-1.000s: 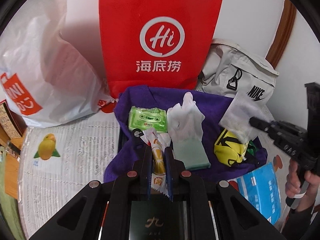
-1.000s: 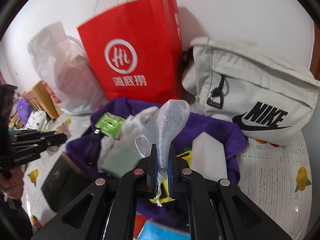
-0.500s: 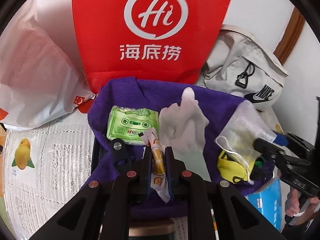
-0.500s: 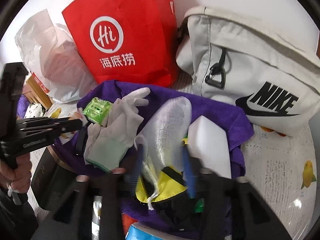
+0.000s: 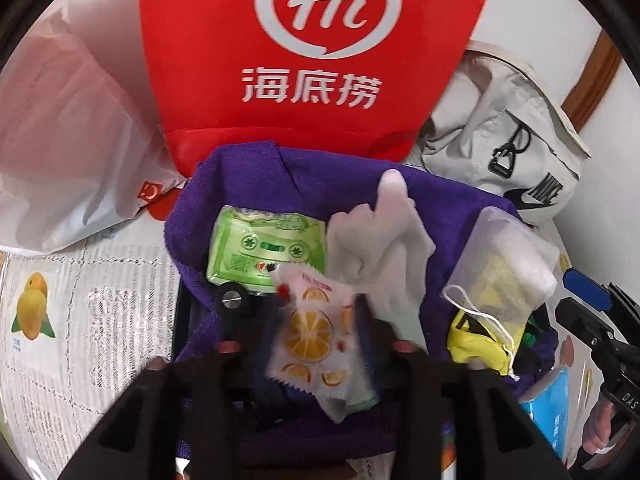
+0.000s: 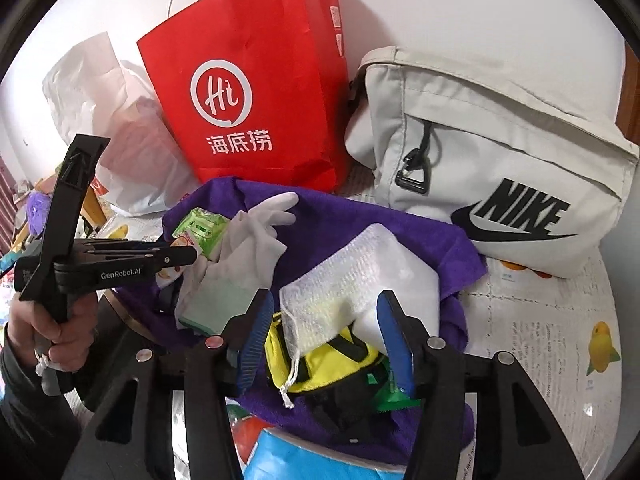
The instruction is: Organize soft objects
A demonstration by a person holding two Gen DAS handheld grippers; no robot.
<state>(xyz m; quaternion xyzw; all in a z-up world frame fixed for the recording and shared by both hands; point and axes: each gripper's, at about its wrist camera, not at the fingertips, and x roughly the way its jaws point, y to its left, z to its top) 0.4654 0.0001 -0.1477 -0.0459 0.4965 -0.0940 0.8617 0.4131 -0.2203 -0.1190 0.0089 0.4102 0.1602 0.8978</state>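
Both drops look done, so I'd lift straight up so nothing snags. Left claw [image 5: 320, 320] is spread wide, the orange sachet [image 5: 316, 334] lying loose between its fingers on the purple towel [image 5: 248, 176]. Right claw [image 6: 326, 340] gapes too, straddling the mesh pouch [image 6: 344, 292] without gripping.

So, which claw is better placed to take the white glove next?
Left. The left claw is open, just short of the white glove, with the orange packet between its fingers. The right claw is open around the mesh pouch; the glove lies off to its left.
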